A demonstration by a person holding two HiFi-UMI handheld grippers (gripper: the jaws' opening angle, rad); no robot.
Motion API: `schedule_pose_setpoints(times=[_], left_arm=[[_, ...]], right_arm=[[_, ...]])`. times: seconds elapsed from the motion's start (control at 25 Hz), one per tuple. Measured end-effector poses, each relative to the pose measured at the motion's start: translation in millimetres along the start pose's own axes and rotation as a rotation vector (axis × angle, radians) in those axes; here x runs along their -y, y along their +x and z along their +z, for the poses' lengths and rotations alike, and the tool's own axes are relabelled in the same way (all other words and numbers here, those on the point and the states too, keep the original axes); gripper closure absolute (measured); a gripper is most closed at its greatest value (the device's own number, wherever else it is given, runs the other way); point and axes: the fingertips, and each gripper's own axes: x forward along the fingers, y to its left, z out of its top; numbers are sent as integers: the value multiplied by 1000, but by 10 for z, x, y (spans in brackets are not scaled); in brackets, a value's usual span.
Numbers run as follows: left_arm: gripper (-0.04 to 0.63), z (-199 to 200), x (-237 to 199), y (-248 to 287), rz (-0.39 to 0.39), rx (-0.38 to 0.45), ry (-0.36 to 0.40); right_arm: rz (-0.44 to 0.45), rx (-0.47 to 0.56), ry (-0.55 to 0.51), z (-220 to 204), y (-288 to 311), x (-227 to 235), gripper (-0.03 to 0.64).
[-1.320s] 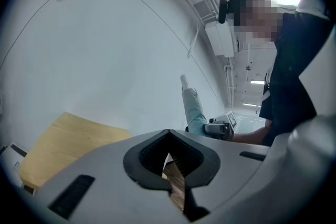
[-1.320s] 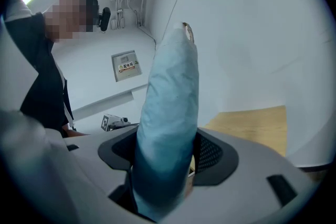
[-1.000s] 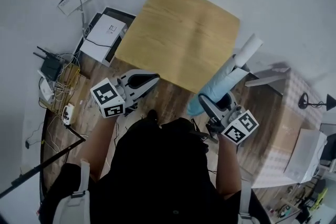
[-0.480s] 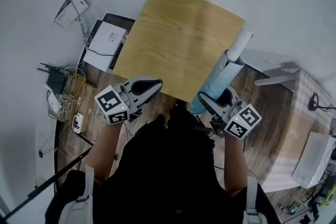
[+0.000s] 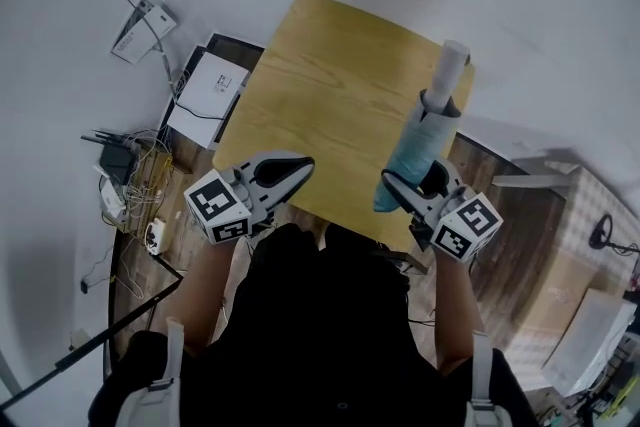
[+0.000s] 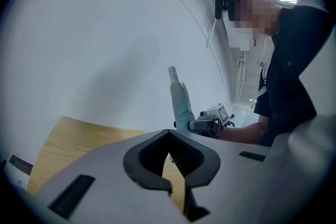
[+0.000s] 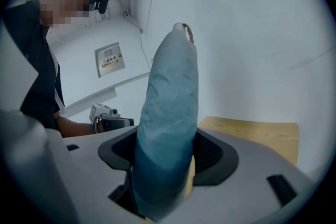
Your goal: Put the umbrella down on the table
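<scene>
Two hand-held grippers hover at the near edge of a wooden table (image 5: 320,105) in the head view. The right gripper (image 5: 405,195) pinches a folded teal umbrella (image 5: 415,140) low on its sleeve, tilted over the tabletop's right side, white handle end pointing away. In the left gripper view, the left gripper (image 6: 170,165) has its jaws pressed together on nothing. In the right gripper view, the umbrella fills the clamped jaws; a wall notice (image 7: 111,60) behind carries red print too small to read.

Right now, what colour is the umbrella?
Light blue-green. The umbrella shows best in the right gripper view, held in the right claw.
</scene>
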Motion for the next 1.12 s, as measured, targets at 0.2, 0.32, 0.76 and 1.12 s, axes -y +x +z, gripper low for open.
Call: schedule_pose_setpoints(times=[0.2,0.32,0.76,1.12], left_arm=[[589,41,-250,121,7,-1,-21],[589,35,-425,104,-6,-3,-41],[589,-342,-1214,81,-61,-1,-185],[589,-469,-1356,51,-86,1,-225]], right_arm=[[-34,-21,4,41,175,321,314],[-78,-44,19,9,300,441,314],[-223,-253,-2,-389,1004,766,314],[-249,-402,29,-959,1354,909,314]])
